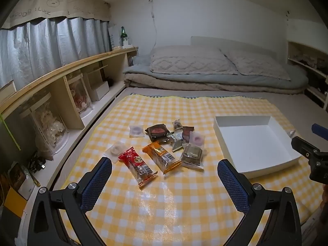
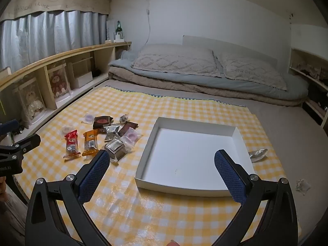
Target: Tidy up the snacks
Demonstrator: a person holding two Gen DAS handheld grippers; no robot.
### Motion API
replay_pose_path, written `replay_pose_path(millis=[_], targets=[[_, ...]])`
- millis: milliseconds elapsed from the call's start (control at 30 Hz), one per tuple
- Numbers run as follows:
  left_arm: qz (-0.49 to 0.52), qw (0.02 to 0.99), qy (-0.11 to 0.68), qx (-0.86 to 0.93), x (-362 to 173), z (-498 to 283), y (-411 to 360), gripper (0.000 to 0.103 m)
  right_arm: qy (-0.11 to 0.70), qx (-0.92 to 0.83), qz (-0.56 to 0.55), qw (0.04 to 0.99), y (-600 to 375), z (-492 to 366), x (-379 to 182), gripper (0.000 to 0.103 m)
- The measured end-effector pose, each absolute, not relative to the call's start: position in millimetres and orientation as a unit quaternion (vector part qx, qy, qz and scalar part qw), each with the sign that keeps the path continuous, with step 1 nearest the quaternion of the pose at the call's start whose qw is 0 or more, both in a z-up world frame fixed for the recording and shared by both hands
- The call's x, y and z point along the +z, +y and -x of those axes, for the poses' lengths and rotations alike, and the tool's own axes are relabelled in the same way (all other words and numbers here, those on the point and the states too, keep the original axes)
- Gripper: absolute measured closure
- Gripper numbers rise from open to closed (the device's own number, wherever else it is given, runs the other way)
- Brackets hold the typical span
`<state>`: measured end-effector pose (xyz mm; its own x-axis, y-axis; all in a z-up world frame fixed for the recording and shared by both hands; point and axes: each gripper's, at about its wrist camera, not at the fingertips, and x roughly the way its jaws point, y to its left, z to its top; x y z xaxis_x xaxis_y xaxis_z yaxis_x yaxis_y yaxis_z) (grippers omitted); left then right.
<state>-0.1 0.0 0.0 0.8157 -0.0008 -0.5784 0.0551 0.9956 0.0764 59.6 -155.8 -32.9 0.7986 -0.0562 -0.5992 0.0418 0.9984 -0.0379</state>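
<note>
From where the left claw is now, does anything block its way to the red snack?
Nothing visible does. The open left claw faces the red snack, with only bare checkered cloth between them. The orange snack lies beside it, apart.

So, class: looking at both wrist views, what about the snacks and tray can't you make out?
- Left wrist view: wording on the red packet and orange packet, too small.
- Left wrist view: dark packet, partly buried in the pile.
- Right wrist view: near corners of the white tray, covered by the right claw.
</note>
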Motion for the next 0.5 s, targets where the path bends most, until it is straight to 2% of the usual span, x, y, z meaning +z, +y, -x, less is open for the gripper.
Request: replay_pose_path(millis=[500], targets=[[-0.048, 0.951, 0.304, -0.016, 0.4, 1.0, 0.4, 0.000, 0.317, -0.027, 0.014, 0.948, -153.8, -59.8, -34.0, 0.000]])
